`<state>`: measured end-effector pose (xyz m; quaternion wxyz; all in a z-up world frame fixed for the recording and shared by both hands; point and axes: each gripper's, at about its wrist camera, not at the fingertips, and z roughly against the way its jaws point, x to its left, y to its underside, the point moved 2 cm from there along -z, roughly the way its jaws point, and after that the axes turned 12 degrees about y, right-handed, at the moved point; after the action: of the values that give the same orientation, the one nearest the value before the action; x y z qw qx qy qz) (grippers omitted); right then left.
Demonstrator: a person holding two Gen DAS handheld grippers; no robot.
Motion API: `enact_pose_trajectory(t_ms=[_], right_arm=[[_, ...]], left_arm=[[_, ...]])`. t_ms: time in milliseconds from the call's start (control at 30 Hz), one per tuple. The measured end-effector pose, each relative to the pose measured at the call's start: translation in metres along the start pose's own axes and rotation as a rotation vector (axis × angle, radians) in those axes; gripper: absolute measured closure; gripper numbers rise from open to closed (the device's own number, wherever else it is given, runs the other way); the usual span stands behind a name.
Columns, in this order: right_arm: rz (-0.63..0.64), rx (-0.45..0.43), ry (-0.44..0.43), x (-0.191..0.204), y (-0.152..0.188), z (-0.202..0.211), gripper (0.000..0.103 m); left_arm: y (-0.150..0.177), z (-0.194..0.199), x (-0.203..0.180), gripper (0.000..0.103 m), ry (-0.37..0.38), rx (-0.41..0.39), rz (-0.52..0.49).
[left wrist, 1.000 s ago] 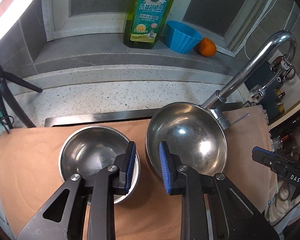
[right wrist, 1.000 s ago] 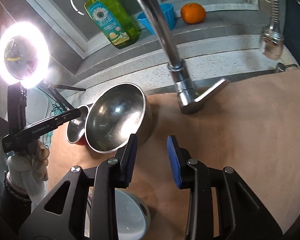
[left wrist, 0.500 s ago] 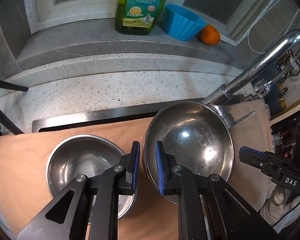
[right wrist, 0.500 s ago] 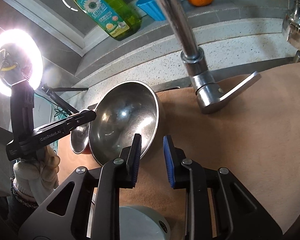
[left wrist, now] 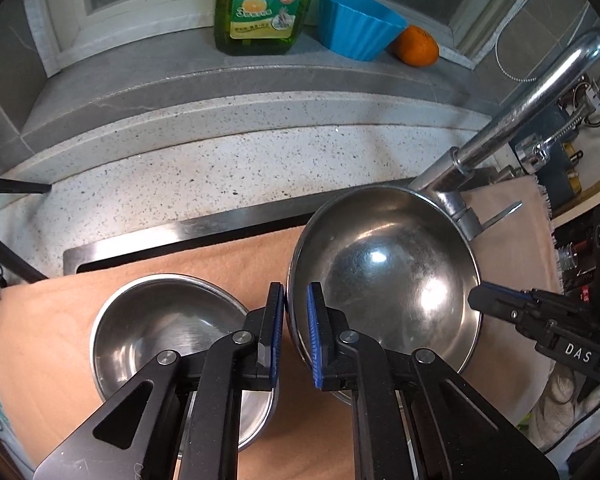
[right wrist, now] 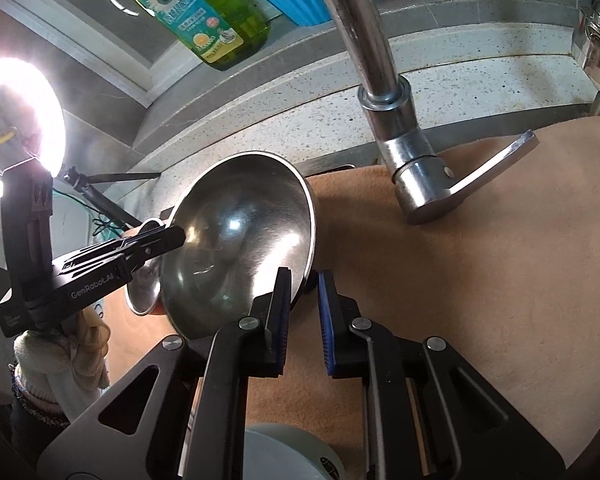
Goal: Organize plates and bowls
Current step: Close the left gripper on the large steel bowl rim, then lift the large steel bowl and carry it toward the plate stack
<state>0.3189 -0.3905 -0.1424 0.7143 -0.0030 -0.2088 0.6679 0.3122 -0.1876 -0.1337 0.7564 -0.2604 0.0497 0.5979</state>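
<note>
Between both tongs: I see left tongs [left wrist: 294, 330] and right tongs [right wrist: 304, 318] each pinching opposite rims of large steel bowl [left wrist: 384, 276]; smaller steel bowl [left wrist: 168, 332] sits left.

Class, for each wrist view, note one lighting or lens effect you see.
Left wrist view: bright glints spot the large steel bowl, and the counter edge bows from fisheye distortion. Right wrist view: the ring light blows out to white.
</note>
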Motion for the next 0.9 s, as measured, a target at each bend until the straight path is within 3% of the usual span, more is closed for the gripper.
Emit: enact_pose_trajectory(t_ms=[433, 900], right_arm=[[-0.02, -0.015, 0.003, -0.001, 0.004, 0.006, 0.091], [-0.005, -0.065, -0.015, 0.014, 0.018, 0.043, 0.091]], left_arm=[[0.003, 0.006, -0.002, 0.094, 0.005, -0.015, -0.007], [0.019, 0.049, -0.011, 0.094, 0.048, -0.086, -0.021]])
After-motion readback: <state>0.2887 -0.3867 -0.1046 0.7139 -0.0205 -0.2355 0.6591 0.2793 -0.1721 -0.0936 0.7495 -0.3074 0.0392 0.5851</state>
